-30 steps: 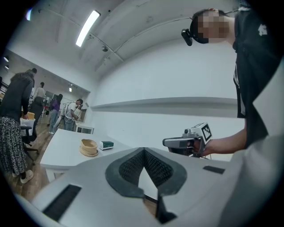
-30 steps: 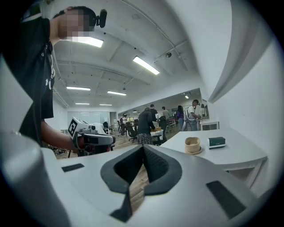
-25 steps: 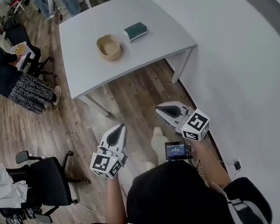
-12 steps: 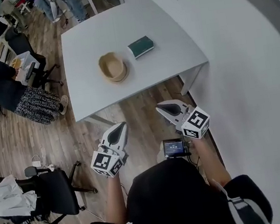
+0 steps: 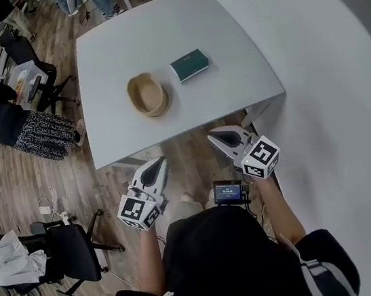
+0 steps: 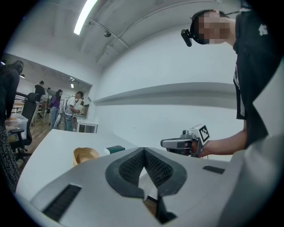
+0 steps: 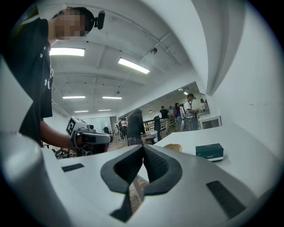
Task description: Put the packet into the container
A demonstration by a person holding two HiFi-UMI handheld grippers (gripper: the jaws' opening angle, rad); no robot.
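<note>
A dark green packet (image 5: 190, 65) lies flat on a white desk (image 5: 123, 43), well apart from both hand-held tools. The left tool (image 5: 157, 165) and right tool (image 5: 217, 136) hang over the wooden floor (image 5: 191, 139), short of the desk's near edge, pointing toward it. The packet is ahead of them, closer to the right tool's side. It sits near a tan round container (image 5: 148, 95), to that container's right, not touching it.

The packet is a thin rectangle, deep green on top with a paler strip along its near edge. Seen from the head view, its long axis runs left to right, tilted slightly up at the right end, roughly in line with the desk's near edge.

Each tool has its jaws pressed together with nothing between them.
</note>
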